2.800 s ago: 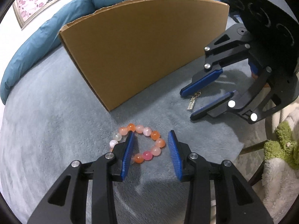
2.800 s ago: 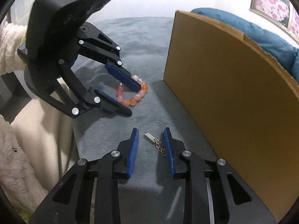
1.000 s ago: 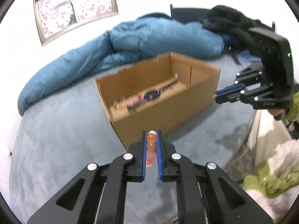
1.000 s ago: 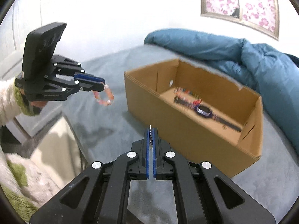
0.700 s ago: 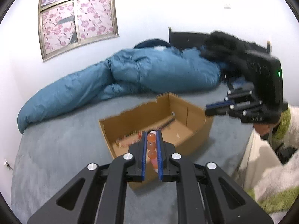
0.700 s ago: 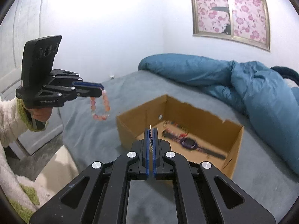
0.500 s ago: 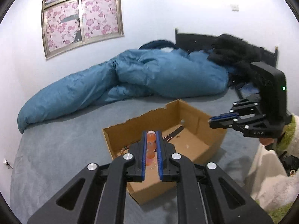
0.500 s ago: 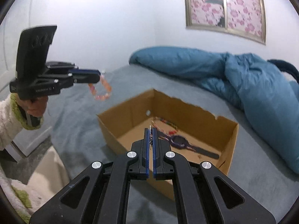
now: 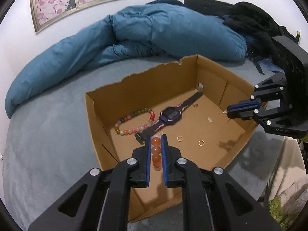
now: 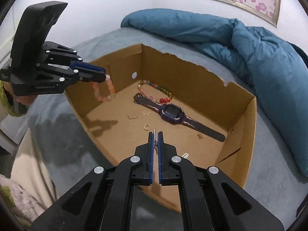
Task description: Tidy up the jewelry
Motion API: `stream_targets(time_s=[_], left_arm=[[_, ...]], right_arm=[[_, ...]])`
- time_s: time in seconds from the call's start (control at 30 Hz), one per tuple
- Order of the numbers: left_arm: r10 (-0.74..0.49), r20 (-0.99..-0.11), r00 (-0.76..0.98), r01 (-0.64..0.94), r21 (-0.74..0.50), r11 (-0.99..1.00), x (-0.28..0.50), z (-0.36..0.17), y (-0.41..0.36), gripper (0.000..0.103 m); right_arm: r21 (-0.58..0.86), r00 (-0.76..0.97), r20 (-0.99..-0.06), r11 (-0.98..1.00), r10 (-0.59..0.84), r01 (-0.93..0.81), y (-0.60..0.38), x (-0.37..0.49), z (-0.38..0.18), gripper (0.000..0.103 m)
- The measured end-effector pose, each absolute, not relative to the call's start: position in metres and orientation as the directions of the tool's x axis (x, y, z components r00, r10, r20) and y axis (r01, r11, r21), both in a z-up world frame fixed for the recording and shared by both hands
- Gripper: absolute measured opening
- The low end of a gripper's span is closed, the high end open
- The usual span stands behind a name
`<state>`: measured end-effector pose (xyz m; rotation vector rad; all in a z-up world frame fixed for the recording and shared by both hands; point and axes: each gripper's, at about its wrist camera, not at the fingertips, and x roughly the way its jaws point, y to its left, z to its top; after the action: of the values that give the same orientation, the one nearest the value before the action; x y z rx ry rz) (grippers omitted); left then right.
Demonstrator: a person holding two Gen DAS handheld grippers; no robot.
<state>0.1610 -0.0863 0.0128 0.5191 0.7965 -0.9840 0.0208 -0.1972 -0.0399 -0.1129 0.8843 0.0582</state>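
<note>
"GenRobot.AI" on left tongs (image 10: 104, 76)

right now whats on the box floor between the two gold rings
Nothing: in the left wrist view the stretch of cardboard box floor between the one gold ring and the other gold ring is bare.

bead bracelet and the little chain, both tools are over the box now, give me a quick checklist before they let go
1. Bead bracelet gripped by the left tool: ok, beads sit between its pads and the loop hangs free.
2. Bracelet over the cardboard box, not the bed: ok, it hangs inside the near corner.
3. Small chain in the right tool: ok, though its jaws are opening.
4. Chain over the box floor: ok.
5. Landing spots free of the purple watch and gold rings: cannot tell.
6. The two tools apart from each other: ok.
</note>
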Motion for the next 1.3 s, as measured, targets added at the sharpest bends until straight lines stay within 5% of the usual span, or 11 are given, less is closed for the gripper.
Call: stream_targets(time_s=[0.5, 0.63, 0.77, 1.1, 1.3], left_arm=[[-0.544, -0.761, 0.354, 0.859, 0.035, 0.511, 0.152, 0.03, -0.068, 0.027], [-0.552, -0.707, 0.442, 0.807, 0.044, 0.589, 0.15, 0.049, -0.049, 0.052], [-0.53, -0.7, 0.478, 0.711, -0.047, 0.702, 0.164, 0.052, -0.027, 0.067], [-0.554, -0.801, 0.229, 0.537, -0.37, 0.758, 0.179, -0.002, -0.022, 0.068], [-0.511, -0.807, 0.296, 0.492, -0.329, 0.806, 0.161, 0.001, -0.029, 0.069]], right_arm=[[-0.063, 0.682, -0.73, 0.998, -0.037, -0.012, -0.21, 0.005, -0.015, 0.024], [-0.001, 0.733, -0.673, 0.991, -0.099, 0.133, -0.236, -0.019, 0.011, 0.037], [0.121, 0.729, -0.677, 0.961, -0.104, 0.249, -0.264, -0.033, 0.016, 0.048], [0.329, 0.588, -0.806, 0.874, 0.063, 0.358, -0.283, -0.03, -0.04, 0.05], [0.292, 0.576, -0.816, 0.889, 0.039, 0.353, -0.276, -0.031, -0.039, 0.05]])
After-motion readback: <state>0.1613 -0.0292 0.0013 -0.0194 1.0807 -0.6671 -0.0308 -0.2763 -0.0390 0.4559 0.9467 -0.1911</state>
